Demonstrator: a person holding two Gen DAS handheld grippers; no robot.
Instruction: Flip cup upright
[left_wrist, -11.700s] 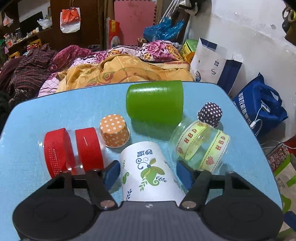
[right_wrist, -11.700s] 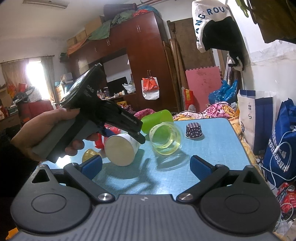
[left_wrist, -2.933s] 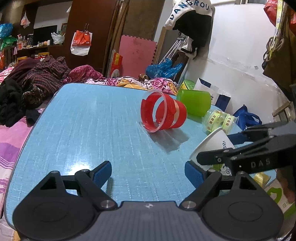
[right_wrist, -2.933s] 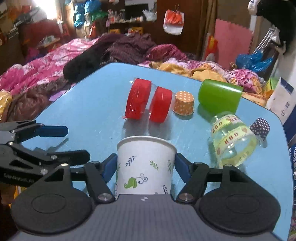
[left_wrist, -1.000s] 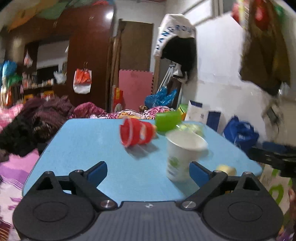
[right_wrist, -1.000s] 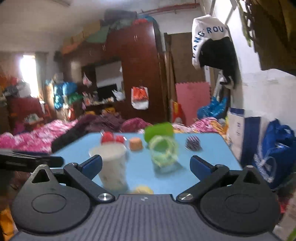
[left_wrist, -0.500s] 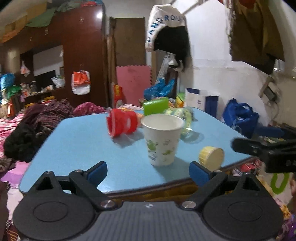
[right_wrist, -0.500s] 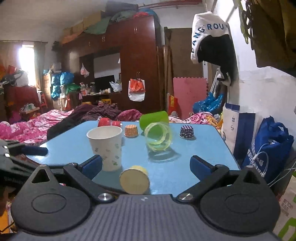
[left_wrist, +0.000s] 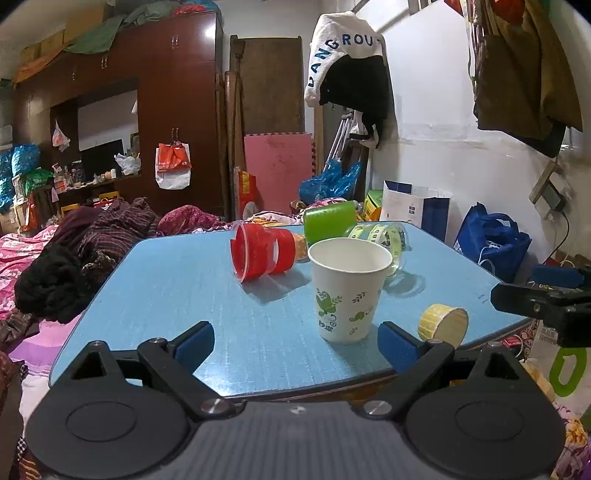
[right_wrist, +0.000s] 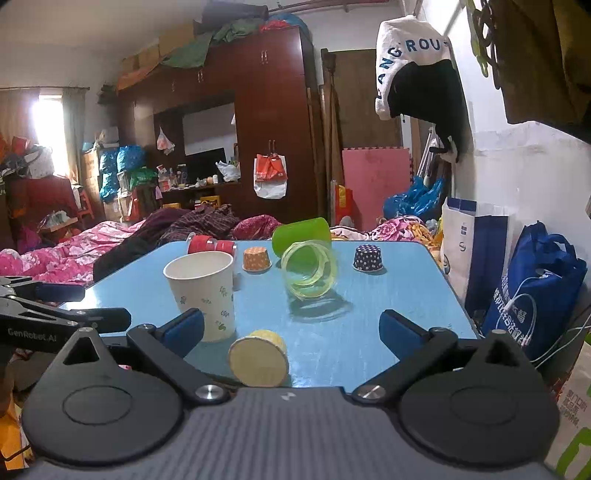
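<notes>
A white paper cup with green leaf print (left_wrist: 349, 290) stands upright, mouth up, near the front edge of the blue table (left_wrist: 184, 280); it also shows in the right wrist view (right_wrist: 203, 295). My left gripper (left_wrist: 295, 341) is open and empty, pulled back in front of the table edge. My right gripper (right_wrist: 291, 326) is open and empty, also back from the table. The right gripper's fingers (left_wrist: 532, 295) show at the right of the left wrist view.
A small yellow paper cup (right_wrist: 258, 356) lies on its side at the front edge. A red-banded clear cup (left_wrist: 258, 254), a green cup (right_wrist: 301, 230), a yellow-banded clear cup (right_wrist: 308, 271) lie behind. Orange (right_wrist: 256, 258) and dark dotted (right_wrist: 367, 257) cups stand inverted. Bags stand right.
Both grippers have drawn slightly further back from the table. The paper cup stays upright where it stands.
</notes>
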